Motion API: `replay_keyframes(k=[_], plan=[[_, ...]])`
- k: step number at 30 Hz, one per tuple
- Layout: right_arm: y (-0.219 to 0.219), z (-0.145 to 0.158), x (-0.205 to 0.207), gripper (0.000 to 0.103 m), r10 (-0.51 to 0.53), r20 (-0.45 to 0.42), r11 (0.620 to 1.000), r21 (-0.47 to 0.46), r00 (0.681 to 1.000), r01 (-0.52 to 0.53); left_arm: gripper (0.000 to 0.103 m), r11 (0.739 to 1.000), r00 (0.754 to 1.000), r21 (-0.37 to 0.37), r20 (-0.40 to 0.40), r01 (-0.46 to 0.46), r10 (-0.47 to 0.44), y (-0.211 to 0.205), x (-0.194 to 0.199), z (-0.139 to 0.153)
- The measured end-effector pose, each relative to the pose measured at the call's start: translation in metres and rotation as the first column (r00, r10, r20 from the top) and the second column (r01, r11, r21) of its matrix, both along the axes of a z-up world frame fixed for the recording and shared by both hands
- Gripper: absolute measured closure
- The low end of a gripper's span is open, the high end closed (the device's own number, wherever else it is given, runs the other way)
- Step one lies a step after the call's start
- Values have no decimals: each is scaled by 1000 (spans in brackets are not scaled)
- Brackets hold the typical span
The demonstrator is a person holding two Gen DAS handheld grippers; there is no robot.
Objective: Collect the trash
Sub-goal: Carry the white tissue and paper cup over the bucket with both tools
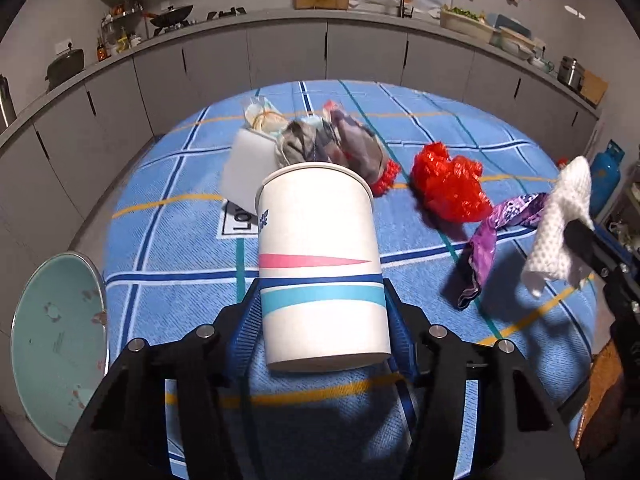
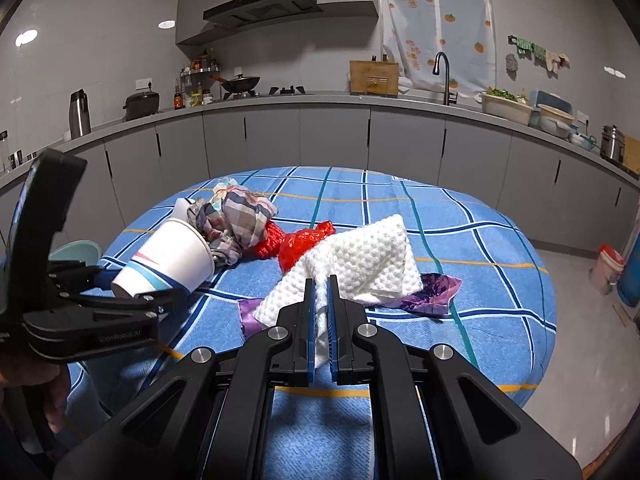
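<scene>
While a blue checked tablecloth [image 2: 460, 240] covers the round table, the left gripper [image 1: 322, 304] clamps a paper cup [image 1: 320, 264] above it, and the right gripper [image 2: 320, 280] pinches a white paper towel [image 2: 372, 256] beside red plastic trash [image 1: 448, 188].

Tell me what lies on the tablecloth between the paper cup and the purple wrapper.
In the left wrist view, a crumpled red plastic bag lies between the paper cup and the purple wrapper, on the blue checked tablecloth.
</scene>
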State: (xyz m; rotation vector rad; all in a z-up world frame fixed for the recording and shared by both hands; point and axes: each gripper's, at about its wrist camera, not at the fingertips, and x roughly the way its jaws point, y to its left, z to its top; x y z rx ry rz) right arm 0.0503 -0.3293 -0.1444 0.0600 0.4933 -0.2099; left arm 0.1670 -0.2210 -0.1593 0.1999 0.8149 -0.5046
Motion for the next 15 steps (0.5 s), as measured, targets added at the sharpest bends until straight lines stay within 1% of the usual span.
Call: replay_keyframes(k=[5,10,15], plan=[[5,8,-2,97,8,23,1000,-7,1000,-7,47,1000,998,-2,67,-13,13,10,-11,18],[15,15,-1,97,32,40,999,-13,999,-32,47,999,989,5,141,-38,37,27,-21,38],[32,25,2,97,69,66,998,-19,995,-68,47,997,982,5,174,-79,77,49,-24,49]])
